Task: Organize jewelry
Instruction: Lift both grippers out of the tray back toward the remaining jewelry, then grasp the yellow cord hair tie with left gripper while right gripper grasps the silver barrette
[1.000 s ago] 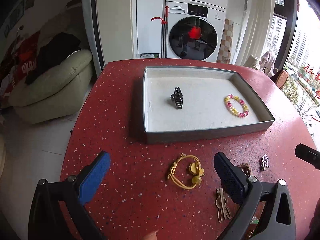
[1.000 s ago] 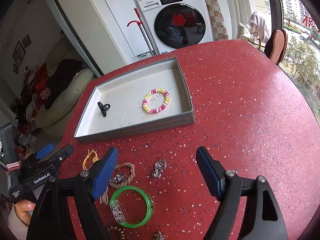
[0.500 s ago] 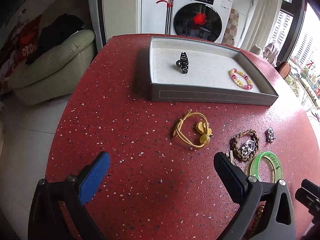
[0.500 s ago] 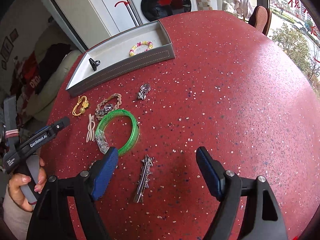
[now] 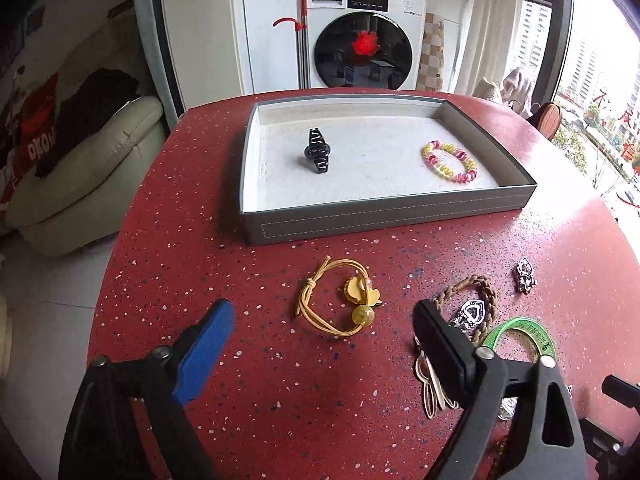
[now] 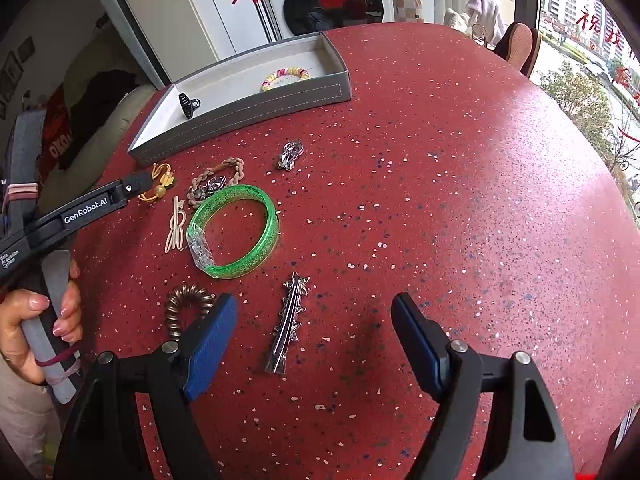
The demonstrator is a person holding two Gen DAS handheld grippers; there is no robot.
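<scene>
My left hand-held gripper (image 5: pixel 324 344) hangs over the near part of the red speckled counter (image 5: pixel 192 208) with its jaws spread wide and nothing between them. My right hand-held gripper (image 6: pixel 312 328) is likewise wide and empty, low over the counter's near edge. The grey tray (image 5: pixel 384 216) sits at the far side of the counter; inside it lie a black hair claw (image 5: pixel 318 156) on the left and a pink-and-yellow bead bracelet (image 5: pixel 449 161) on the right, well apart from each other. The remaining pieces lie loose on the counter, near of the tray. A yellow hair tie (image 5: pixel 340 300) with a bead and charm lies just ahead of my left hand-held gripper, between its fingers in that view. To its right is a brown braided bracelet (image 5: pixel 476 288) with a silver heart charm (image 5: pixel 472 314) resting on it, and further right a small silver ornament (image 5: pixel 525 274). In the right wrist view, a green glitter bangle (image 6: pixel 234 232) lies just near of the braided bracelet, with a beige hair clip (image 6: pixel 176 224) beside it on the left. A silver star-tipped hair clip (image 6: pixel 288 324) lies between my right hand-held gripper's fingers in that view, and a bronze coil hair tie (image 6: pixel 188 304) is partly hidden behind the left finger (image 6: pixel 208 344).
</scene>
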